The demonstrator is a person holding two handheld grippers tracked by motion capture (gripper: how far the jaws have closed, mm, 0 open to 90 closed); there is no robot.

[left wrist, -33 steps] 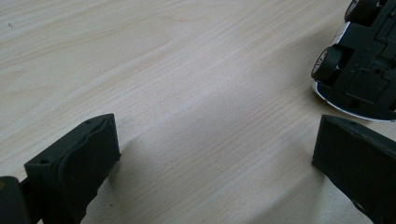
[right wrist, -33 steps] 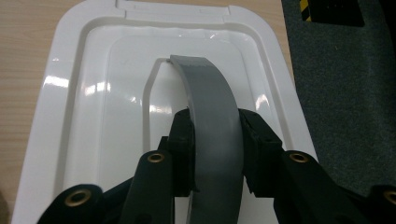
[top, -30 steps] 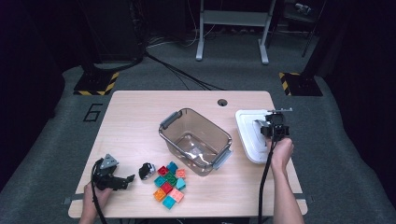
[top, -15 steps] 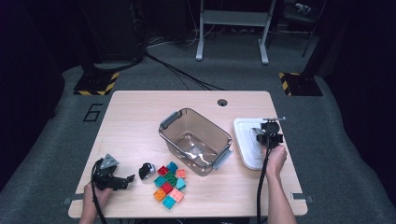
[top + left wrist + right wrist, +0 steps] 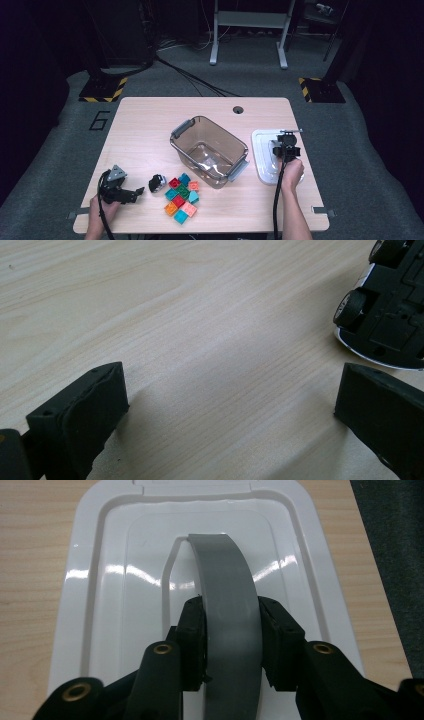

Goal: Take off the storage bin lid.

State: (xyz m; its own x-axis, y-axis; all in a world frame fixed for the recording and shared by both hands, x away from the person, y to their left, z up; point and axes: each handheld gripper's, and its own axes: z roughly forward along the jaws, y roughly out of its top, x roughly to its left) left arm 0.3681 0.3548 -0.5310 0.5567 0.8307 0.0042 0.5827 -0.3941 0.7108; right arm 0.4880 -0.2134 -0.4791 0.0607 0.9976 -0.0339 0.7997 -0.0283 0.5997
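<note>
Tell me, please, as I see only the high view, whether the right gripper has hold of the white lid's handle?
Observer: The right gripper straddles the grey handle of the white lid. Its pads look to touch both sides, and its jaws have just been opening.
Operator: Thank you. Is anything between the left gripper's jaws?
Observer: No, the left gripper is open over bare table.
Operator: And the small dark thing beside it?
Observer: A toy car, with its wheeled underside turned toward that gripper.
</note>
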